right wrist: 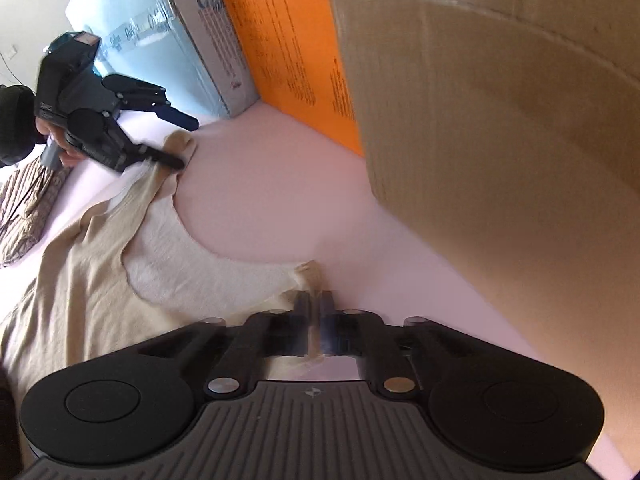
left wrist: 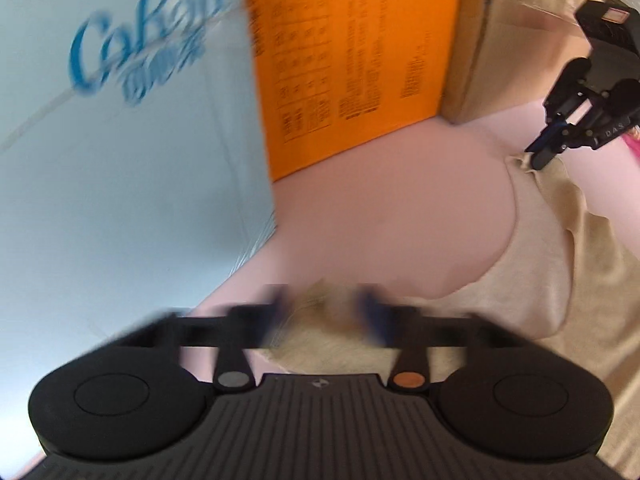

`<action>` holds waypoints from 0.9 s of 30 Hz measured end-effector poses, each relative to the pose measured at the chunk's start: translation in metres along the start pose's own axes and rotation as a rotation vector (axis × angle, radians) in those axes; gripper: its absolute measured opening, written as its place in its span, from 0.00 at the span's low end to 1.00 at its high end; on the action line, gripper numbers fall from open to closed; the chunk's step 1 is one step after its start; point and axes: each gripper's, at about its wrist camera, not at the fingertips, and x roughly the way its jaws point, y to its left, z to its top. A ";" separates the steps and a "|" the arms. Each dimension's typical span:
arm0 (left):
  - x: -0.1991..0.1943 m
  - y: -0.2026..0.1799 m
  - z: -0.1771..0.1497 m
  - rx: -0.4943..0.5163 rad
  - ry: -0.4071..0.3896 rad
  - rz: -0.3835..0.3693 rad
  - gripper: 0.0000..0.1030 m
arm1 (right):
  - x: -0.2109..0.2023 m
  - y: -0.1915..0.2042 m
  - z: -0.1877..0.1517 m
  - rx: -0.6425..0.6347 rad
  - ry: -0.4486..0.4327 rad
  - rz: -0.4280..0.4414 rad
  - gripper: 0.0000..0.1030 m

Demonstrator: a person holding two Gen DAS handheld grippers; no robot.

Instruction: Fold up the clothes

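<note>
A beige top [right wrist: 92, 280] is spread on the pink surface [right wrist: 260, 200]; one shoulder strap is clamped in the right claw [right wrist: 314, 312], the other sits between the parted left claw [left wrist: 324, 312], which must be closed before folding

A pale blue box [left wrist: 120, 128] fills the left of the frame, an orange box [left wrist: 352, 52] stands centre, and a brown carton [right wrist: 500, 120] is at right.

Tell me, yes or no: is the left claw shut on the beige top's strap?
No. In the right wrist view the left claw is open, one finger raised clear above the beige top and the other lying on its strap.
</note>
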 end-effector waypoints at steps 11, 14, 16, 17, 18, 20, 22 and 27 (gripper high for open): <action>-0.037 -0.007 0.001 0.003 -0.033 0.040 0.03 | -0.020 0.019 0.005 0.031 -0.074 -0.035 0.05; -0.054 -0.017 -0.001 0.010 -0.056 0.046 0.03 | -0.030 0.026 0.005 0.039 -0.099 -0.034 0.05; -0.066 -0.023 -0.002 0.015 -0.072 0.051 0.03 | -0.037 0.030 0.005 0.045 -0.116 -0.033 0.05; -0.072 -0.026 -0.002 0.017 -0.080 0.053 0.03 | -0.041 0.033 0.004 0.047 -0.124 -0.034 0.05; -0.077 -0.029 -0.003 0.020 -0.088 0.055 0.03 | -0.045 0.037 0.002 0.048 -0.133 -0.033 0.05; -0.089 -0.035 -0.004 0.025 -0.103 0.059 0.03 | -0.054 0.045 0.000 0.051 -0.150 -0.032 0.05; -0.101 -0.041 -0.005 0.029 -0.119 0.063 0.03 | -0.064 0.054 -0.004 0.052 -0.172 -0.028 0.05; -0.136 -0.069 -0.012 0.037 -0.171 0.072 0.03 | -0.096 0.088 -0.018 0.043 -0.242 0.001 0.05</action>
